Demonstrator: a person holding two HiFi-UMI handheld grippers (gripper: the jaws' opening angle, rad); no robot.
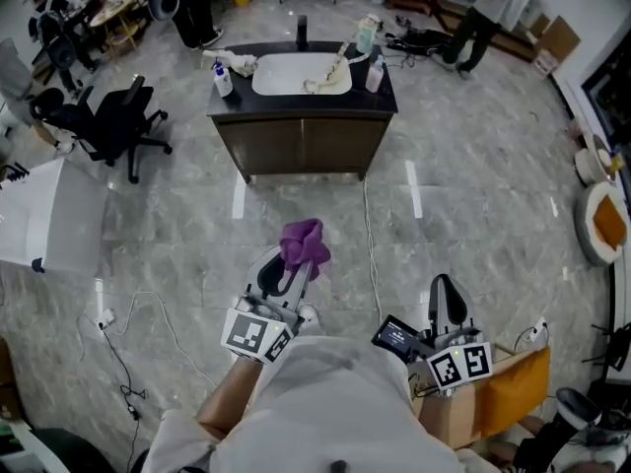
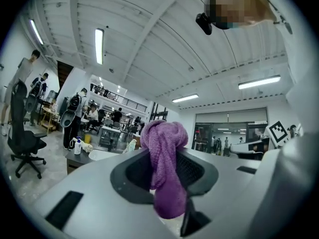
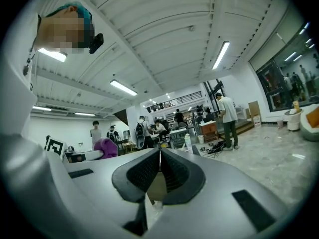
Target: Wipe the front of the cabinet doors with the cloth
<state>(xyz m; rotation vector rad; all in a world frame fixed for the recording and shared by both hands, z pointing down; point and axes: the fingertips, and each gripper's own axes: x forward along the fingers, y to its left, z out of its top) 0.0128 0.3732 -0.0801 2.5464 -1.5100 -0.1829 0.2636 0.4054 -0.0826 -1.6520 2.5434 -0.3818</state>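
No text, brand, number or sign is legible. The square markers (image 1: 254, 335) carry only black-and-white patterns.

Purple cloth (image 1: 304, 244), dark brown cabinet doors (image 1: 301, 146), white sink (image 1: 289, 73)

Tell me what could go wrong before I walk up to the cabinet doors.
The purple cloth is bunched into a narrow wad in the left gripper, so the hard jaw tips may scrape the cabinet doors. A white cable lies on the floor between you and the doors; it could trip you.
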